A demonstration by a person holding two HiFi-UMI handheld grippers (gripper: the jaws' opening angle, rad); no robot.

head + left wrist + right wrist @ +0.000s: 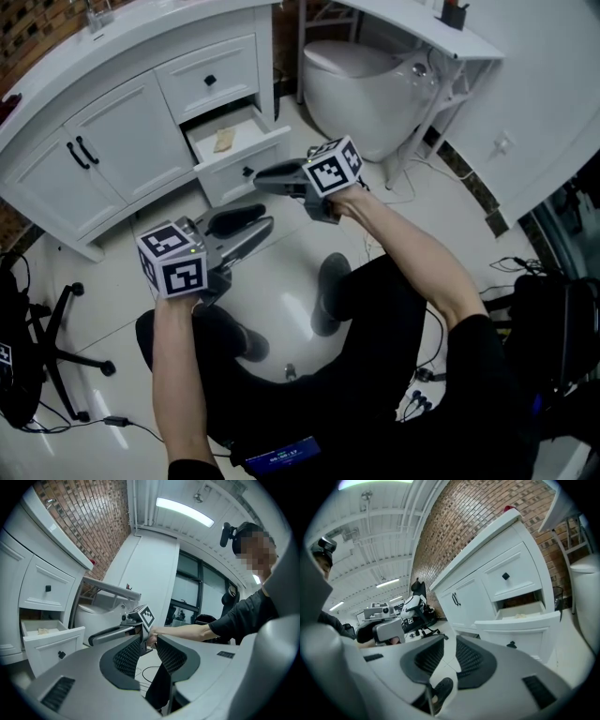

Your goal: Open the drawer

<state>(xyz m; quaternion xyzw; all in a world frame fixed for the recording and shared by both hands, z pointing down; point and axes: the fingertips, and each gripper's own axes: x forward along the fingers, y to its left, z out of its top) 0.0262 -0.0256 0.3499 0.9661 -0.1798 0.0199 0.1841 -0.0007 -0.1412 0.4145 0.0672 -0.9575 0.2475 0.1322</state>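
Note:
The white vanity's middle drawer stands pulled out, and a small tan item lies inside it. It also shows in the left gripper view, drawer, and in the right gripper view, drawer. The front carries a black knob. My right gripper hovers just in front of that knob without touching it. Its jaws stand a little apart with nothing between them, as in its own view. My left gripper hangs lower and nearer me, narrowly open and empty.
A closed upper drawer sits above the open one, with cabinet doors to its left. A toilet stands to the right of the vanity. An office chair base is at the left, my shoes and cables on the floor below.

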